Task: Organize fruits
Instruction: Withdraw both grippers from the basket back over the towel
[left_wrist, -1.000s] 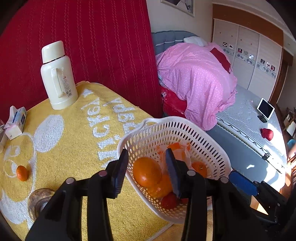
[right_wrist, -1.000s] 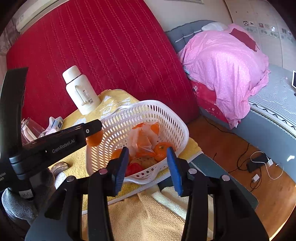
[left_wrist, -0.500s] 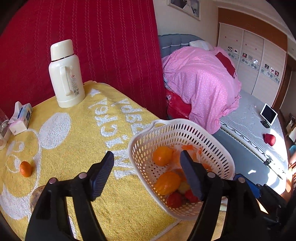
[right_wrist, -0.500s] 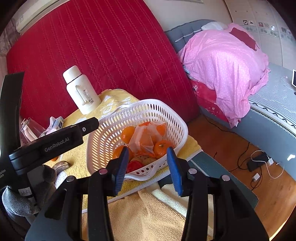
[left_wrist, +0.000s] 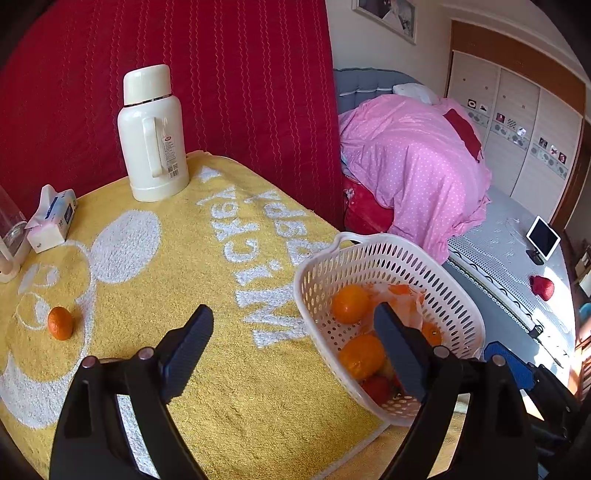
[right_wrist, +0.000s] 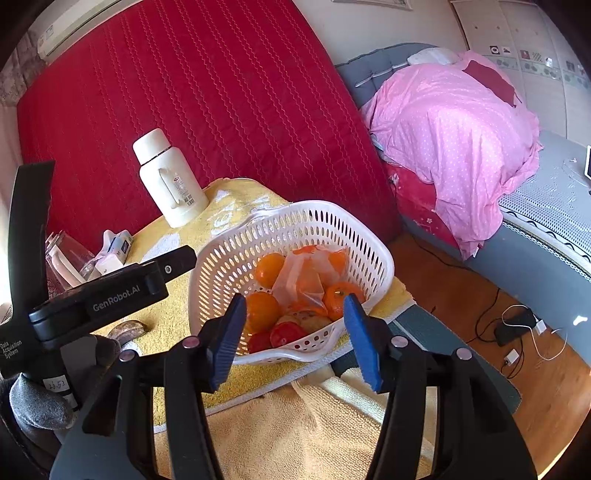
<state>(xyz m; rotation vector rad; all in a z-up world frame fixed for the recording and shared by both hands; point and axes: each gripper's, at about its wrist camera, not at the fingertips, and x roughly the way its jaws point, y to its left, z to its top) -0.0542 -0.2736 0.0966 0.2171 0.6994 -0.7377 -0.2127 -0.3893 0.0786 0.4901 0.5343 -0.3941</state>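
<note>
Most fruit sits in basket (left_wrist: 391, 254) at my table's right edge. One orange (left_wrist: 60, 322) left, near left edge. My left gripper (left_wrist: 291, 345) opening wide, empty; right gripper (right_wrist: 295, 336) opening, empty.

"GenRobot.AI" on left hand-held gripper (right_wrist: 181, 260)

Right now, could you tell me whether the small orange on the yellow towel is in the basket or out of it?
Out. The small orange lies alone on the towel, well apart from the basket, which holds the other fruit.

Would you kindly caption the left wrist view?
Left gripper opening, empty, above yellow towel; oranges fill white basket.
</note>
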